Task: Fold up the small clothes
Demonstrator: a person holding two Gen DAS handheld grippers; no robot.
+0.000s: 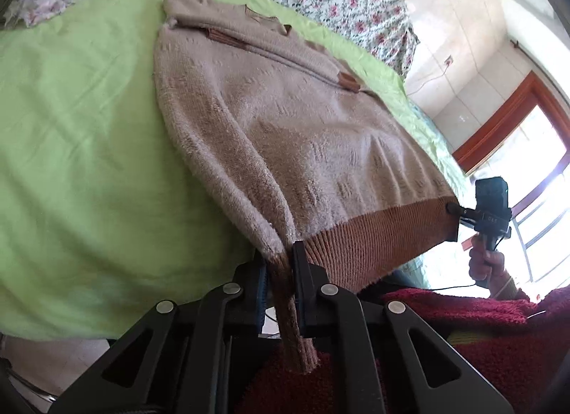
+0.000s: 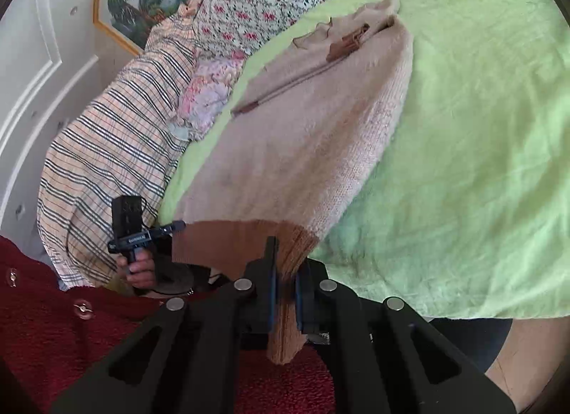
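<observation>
Sweater (image 1: 285,136) flat on green sheet (image 1: 89,164) of bed, stretching away ahead of both jaws. Left gripper (image 1: 279,271) clamped on cuff and hem corner; right gripper (image 2: 285,289) clamped on other hem corner. Step: bottom edge grabbed. Next, probably: lift hem, carry toward collar, keep both sides even.

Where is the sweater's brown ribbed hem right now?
In both wrist views the hem hangs off the near edge of the green sheet, stretched between the left gripper and right gripper, each clamped on one corner.
</observation>
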